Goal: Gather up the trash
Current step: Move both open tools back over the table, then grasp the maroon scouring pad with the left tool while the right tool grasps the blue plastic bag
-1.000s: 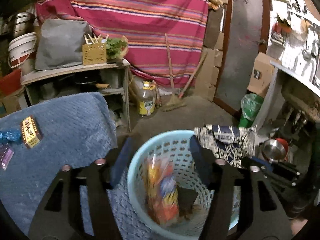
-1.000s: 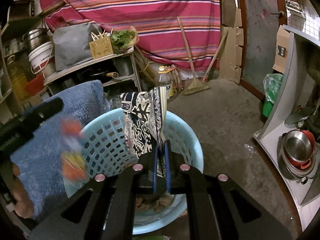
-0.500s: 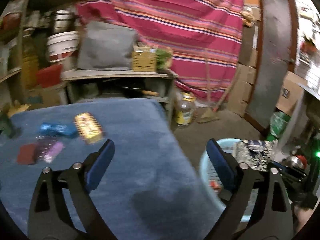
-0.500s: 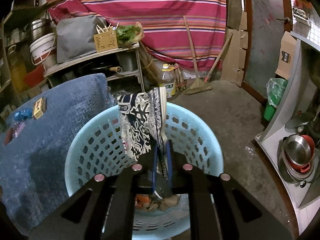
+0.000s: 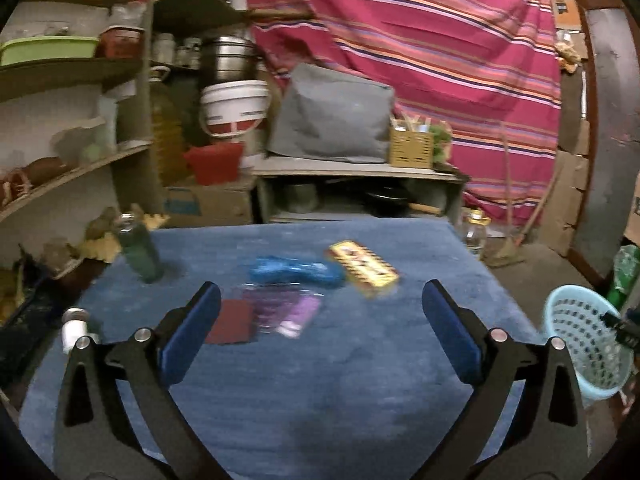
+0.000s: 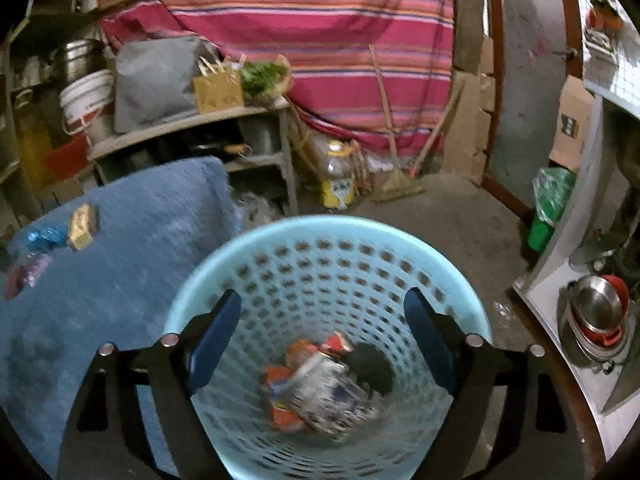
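- The trash still to be collected lies in a loose cluster near the middle of the bench (image 5: 360,380), which is draped in a blue cloth: a yellow packet (image 5: 363,267), a crumpled blue wrapper (image 5: 294,271) touching its left end, a clear purple-tinted wrapper (image 5: 286,309) just in front of that, and a dark red piece (image 5: 231,322) against the purple one's left side.
- The left tongs (image 5: 320,334) hover over the near part of the bench with the jaws spread wide and nothing between them; they have just been opening. The trash cluster sits ahead of them, apart from both pads.
- A green bottle (image 5: 140,251) stands upright towards the bench's far left corner, and a small white-capped bottle (image 5: 75,326) sits at the left edge.
- The light blue perforated basket (image 6: 456,280) stands on the floor just beside the bench's right side.
- The right tongs (image 6: 322,336) hang over the basket's mouth, released; their jaws have just been opening, with no item between the pads.
- In the bottom of the basket lie blurred wrappers (image 6: 316,388), orange-red and a pale printed one, heaped together.
- Behind everything a red striped cloth (image 6: 304,20) hangs, with a broom (image 6: 394,160) leaning near it and a yellow-labelled jug (image 6: 338,180) on the floor.
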Motion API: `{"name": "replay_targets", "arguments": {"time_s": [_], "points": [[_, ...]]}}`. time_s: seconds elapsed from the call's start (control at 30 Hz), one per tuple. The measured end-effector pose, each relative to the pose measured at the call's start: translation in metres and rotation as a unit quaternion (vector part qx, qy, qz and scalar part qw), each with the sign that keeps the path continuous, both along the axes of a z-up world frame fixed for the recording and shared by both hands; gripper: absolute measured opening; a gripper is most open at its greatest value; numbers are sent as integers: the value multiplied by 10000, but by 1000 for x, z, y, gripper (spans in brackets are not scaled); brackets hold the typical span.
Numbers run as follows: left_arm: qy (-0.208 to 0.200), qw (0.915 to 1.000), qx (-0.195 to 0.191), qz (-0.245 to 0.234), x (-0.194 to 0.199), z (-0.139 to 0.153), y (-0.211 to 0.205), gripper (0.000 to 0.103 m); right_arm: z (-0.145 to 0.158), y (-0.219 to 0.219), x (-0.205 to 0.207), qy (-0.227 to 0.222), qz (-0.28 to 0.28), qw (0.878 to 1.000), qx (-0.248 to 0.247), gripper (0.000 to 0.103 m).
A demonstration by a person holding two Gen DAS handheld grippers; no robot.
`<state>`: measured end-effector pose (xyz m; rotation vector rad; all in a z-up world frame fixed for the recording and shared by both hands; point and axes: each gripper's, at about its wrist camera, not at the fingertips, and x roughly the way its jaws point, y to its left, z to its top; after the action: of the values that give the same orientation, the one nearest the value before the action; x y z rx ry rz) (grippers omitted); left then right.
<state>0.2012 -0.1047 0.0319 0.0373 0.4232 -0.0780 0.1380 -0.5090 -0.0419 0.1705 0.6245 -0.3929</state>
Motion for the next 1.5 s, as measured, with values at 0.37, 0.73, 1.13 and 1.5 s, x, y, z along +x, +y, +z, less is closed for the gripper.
{"name": "replay_targets", "arguments": {"time_s": [0.37, 0.73, 1.13, 1.5], "points": [[127, 9987, 67, 489, 21, -19, 76, 97, 31, 126, 55, -429, 1080, 9931, -136, 92], [366, 9955, -101, 873, 63, -42, 122, 97, 25, 204, 116, -304, 1810, 9829, -114, 92], [950, 9910, -346, 880, 102, -82, 136, 97, 10, 226, 159, -156, 2014, 9792, -209, 97], [1619, 9841, -313, 668, 133, -108, 129, 97, -15, 232, 182, 97, 2040, 9786, -272, 98]]}}
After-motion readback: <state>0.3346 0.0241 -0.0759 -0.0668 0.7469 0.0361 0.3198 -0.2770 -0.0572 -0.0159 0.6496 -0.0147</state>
